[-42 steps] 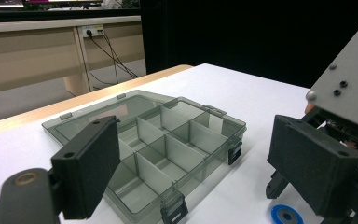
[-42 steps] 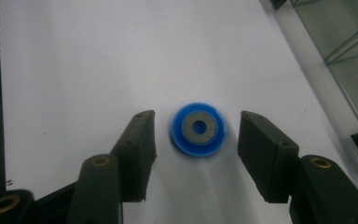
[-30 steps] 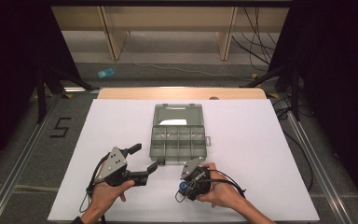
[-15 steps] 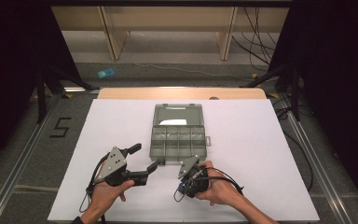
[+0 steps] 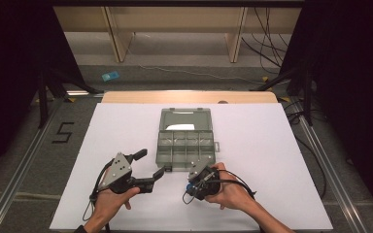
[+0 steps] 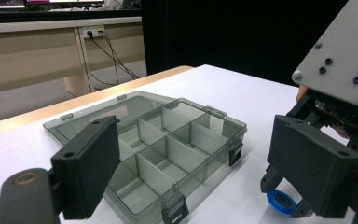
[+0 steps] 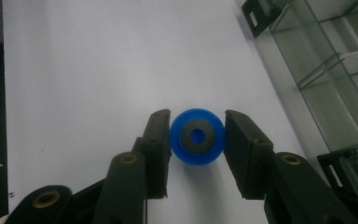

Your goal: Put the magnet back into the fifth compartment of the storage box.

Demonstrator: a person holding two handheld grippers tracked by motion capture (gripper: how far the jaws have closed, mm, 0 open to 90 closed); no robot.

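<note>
Between the right tongs [image 7: 196,140], a round blue wheel [image 7: 196,136] with grey hub.

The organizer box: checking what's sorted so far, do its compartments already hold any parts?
No, the compartments of the organizer box look bare in the left gripper view.

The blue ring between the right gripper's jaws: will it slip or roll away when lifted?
The blue ring looks rigid, small and probably light. Its round rim meets the flat pads at narrow contacts, so it may pivot or squirt out. It lies flat on the white table; dropped on edge, it could roll.
</note>
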